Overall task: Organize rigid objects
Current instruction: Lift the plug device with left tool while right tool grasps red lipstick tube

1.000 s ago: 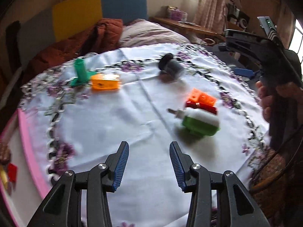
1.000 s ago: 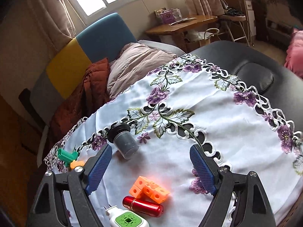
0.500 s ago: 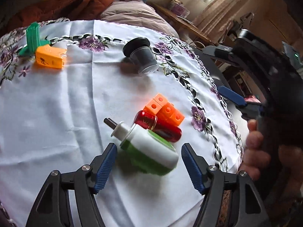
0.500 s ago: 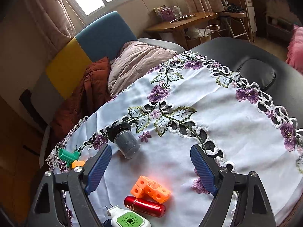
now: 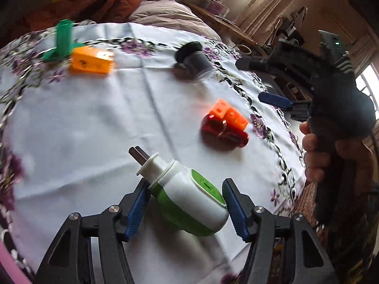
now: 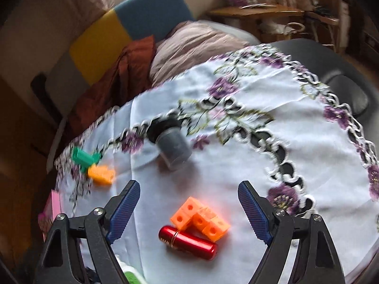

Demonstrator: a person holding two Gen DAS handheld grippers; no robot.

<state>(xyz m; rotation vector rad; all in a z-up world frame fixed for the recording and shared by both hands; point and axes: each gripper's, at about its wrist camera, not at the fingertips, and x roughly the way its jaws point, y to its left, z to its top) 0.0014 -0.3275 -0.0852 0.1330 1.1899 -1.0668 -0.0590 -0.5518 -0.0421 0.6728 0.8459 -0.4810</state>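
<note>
Down at the near edge of the tabletop [image 5: 83,123], which is draped in a white cloth embroidered with purple flowers, the left gripper [image 5: 184,203] straddles a green-and-white plug adapter [image 5: 187,201] lying on its side with its two metal prongs pointing away. Its jaws are closing around the adapter; the left blue pad sits at the adapter's neck, while the right pad stands just beside the body with a sliver of gap visible, so the pads do not yet press it. Just beyond, a red metal cylinder [image 6: 188,242] lies touching a cluster of orange cubes [image 6: 201,217]. The right gripper [image 6: 189,210], held in a person's hand [image 5: 331,153], hovers above these two with its jaws wide open and nothing between the pads. Farther back a dark grey jar with a black lid [image 6: 171,142] lies tipped over near the cloth's lace border. At the far left an orange block [image 5: 91,60] rests beside a green plastic piece [image 5: 62,40].
</note>
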